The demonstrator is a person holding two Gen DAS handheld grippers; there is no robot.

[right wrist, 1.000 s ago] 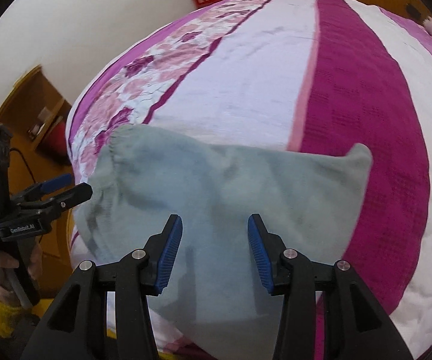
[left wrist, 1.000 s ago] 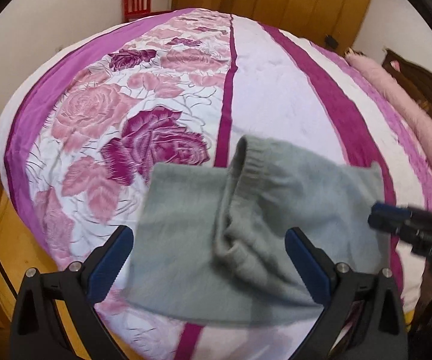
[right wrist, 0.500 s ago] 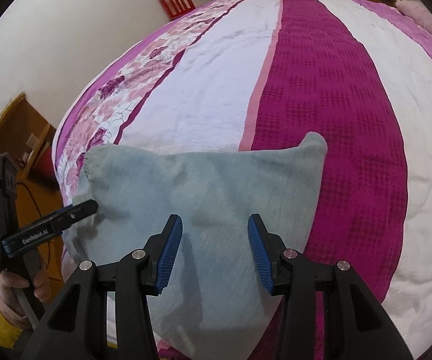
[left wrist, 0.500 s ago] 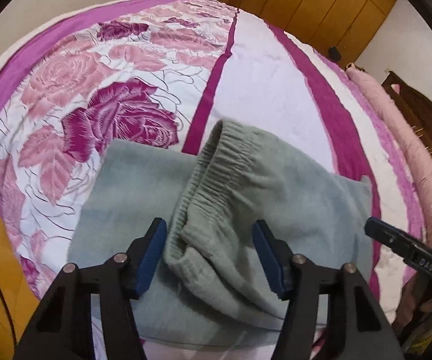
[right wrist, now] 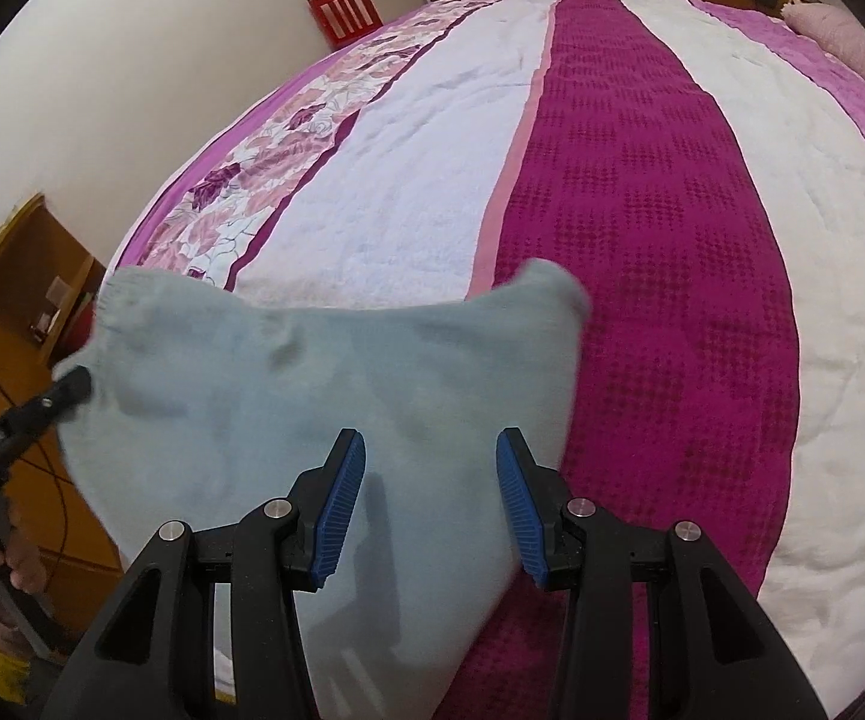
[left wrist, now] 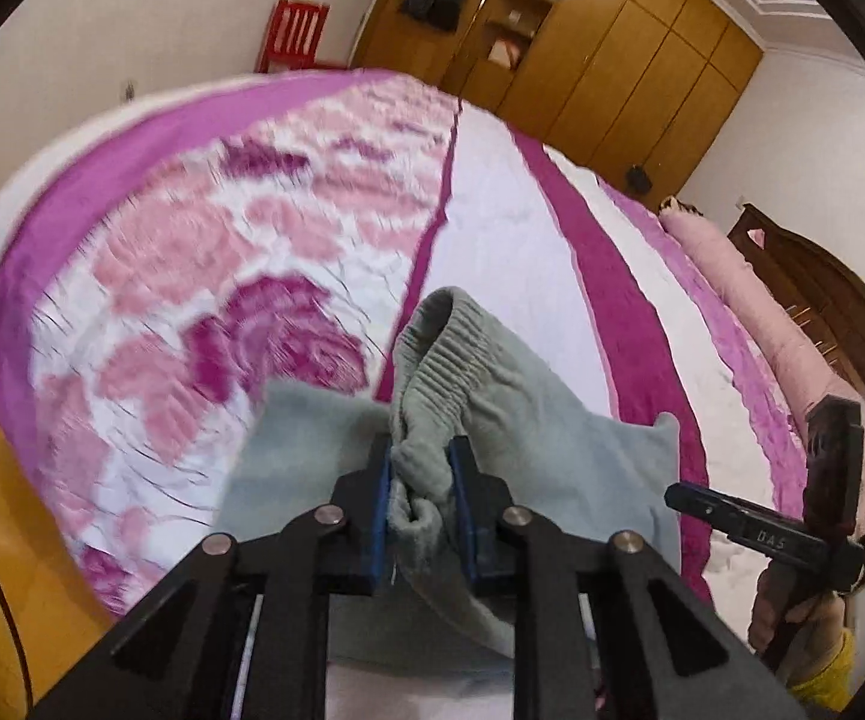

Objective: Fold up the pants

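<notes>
Left wrist view showed the left gripper [left wrist: 420, 495] closing its blue-padded jaws on a bunched fold of the soft grey-green fleece pants [left wrist: 528, 420], just below the ribbed elastic waistband [left wrist: 450, 336], which stood up past the fingertips. The fabric was already squeezed between the pads, so the grip looked taken at the waist end, presumably so that this end could be lifted and carried over the rest of the garment.

From the right wrist, the right gripper [right wrist: 430, 498] hung over the same pants with its jaws apart and nothing between them; the cloth lay flat beneath them. It seemed to be waiting there to pin or catch the other side while the left one pulled.

The pants lay at the near edge of the bed, across the purple, white and rose-patterned bedspread [right wrist: 642, 192], one pointed corner reaching onto the dark magenta stripe.

On the right gripper's black arm, as the left camera saw it, white letters read roughly "DAS" [left wrist: 771, 540]. The print on the left gripper's arm in the other view was too blurred to read.
</notes>
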